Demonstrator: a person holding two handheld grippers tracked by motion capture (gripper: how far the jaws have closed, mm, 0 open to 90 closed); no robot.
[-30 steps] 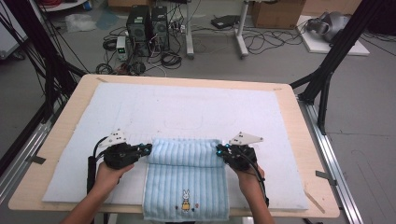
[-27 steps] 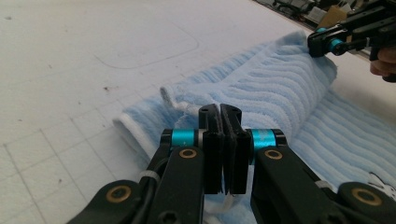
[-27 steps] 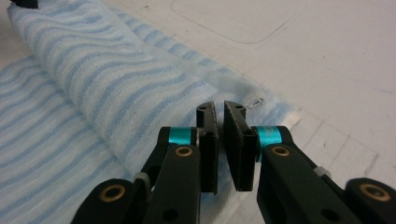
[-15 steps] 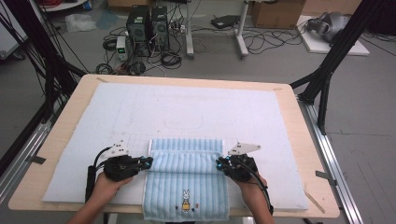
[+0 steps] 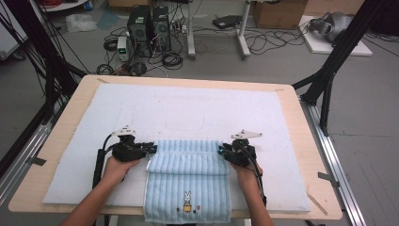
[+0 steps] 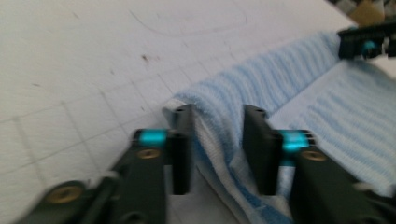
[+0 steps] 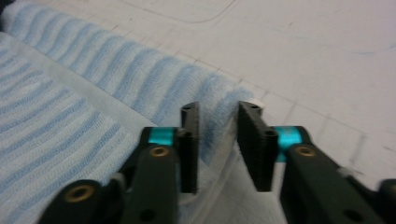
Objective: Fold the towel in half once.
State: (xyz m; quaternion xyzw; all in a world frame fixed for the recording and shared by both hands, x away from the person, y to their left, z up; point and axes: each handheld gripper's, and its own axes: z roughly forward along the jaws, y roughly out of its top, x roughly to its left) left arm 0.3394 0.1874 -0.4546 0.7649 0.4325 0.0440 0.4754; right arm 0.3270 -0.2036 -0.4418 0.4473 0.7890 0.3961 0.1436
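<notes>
A pale blue ribbed towel point(image 5: 187, 181) lay on the white mat point(image 5: 188, 113) covering the wooden tabletop point(image 5: 301, 113), its far part folded back over itself into a thick band, with a small embroidered rabbit point(image 5: 187, 201) near the hem that hung over the near edge. The towel's lower hem was cut off at the bottom of the high view, and the rabbit was too small to make out in detail. The left claw point(image 5: 151, 149) sat at the left end of the folded band and the right claw point(image 5: 221, 151) at its right end, each held by a hand entering from below. In the left gripper view, the fold's corner point(image 6: 210, 112) ran up between the two black jaws, which had just been opening and stood slightly apart around the cloth; the blur made it hard to tell whether the pads were pressing it. In the right gripper view, the other corner point(image 7: 219, 105) of the fold lay between and just beyond the jaws, which had just been closing yet showed a gap, the cloth loose between them. The far claw point(image 6: 366, 42) appeared at the upper right of the left gripper view, at the opposite end of the band. Cables point(image 5: 263, 42) and computer towers point(image 5: 148, 26) lay on the floor beyond the tabletop.
</notes>
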